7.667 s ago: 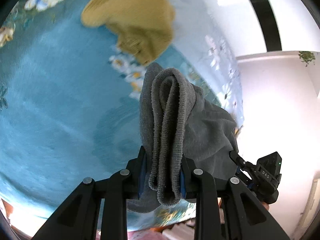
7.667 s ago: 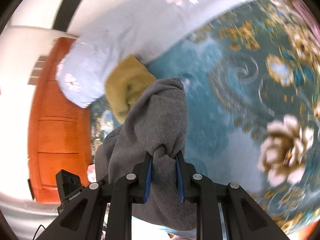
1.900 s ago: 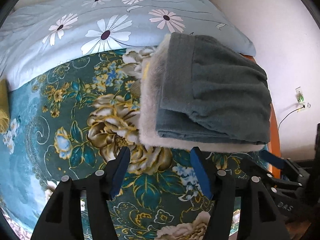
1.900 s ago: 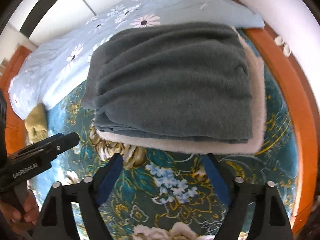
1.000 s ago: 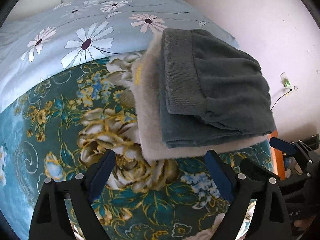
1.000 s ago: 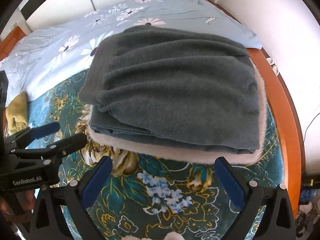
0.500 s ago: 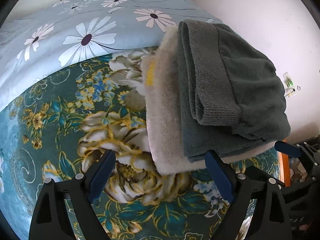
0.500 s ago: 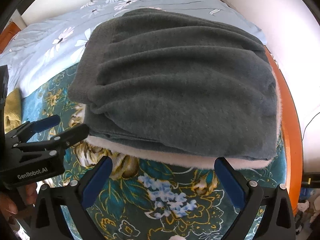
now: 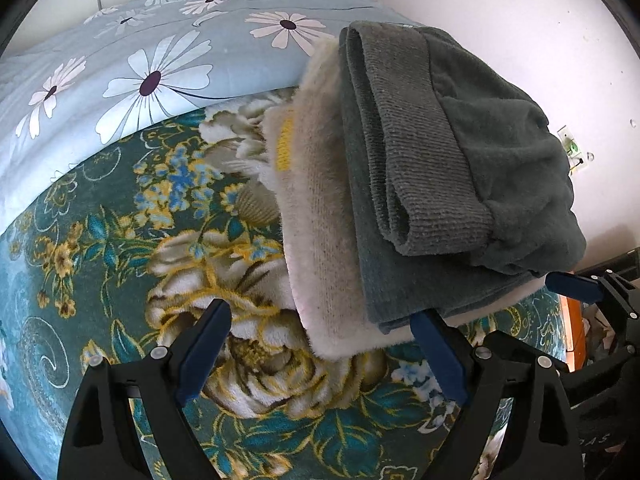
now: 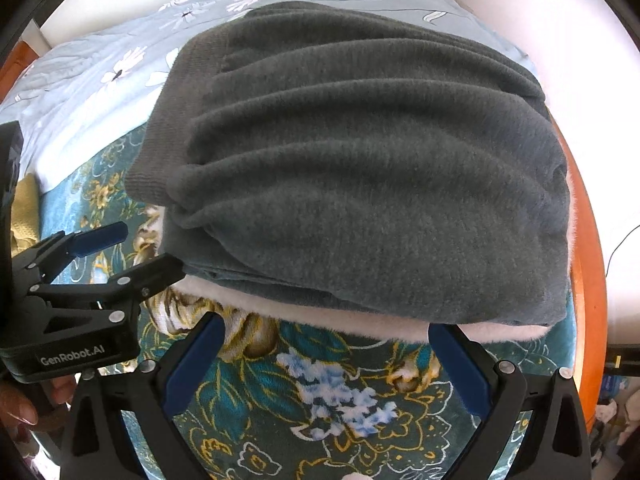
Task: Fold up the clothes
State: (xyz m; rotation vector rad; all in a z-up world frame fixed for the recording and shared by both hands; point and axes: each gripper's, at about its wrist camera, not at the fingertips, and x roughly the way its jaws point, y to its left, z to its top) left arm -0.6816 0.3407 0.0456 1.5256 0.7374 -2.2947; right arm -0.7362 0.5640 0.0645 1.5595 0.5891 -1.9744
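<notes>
A folded grey garment lies on top of a folded cream garment on the floral teal bedspread. The same stack fills the right wrist view, grey garment over cream garment. My left gripper is open and empty, its jaws wide at the stack's near left corner. My right gripper is open and empty, its jaws wide just before the stack's front edge. The left gripper also shows in the right wrist view, one finger at the stack's left corner.
A light blue daisy-print duvet lies behind the stack. A yellow garment lies at the far left. The orange wooden bed frame and a white wall run along the right of the stack.
Both grippers let go of the grey garment, which now lies folded on the cream one. In the last second both open grippers have moved closer to the stack.
</notes>
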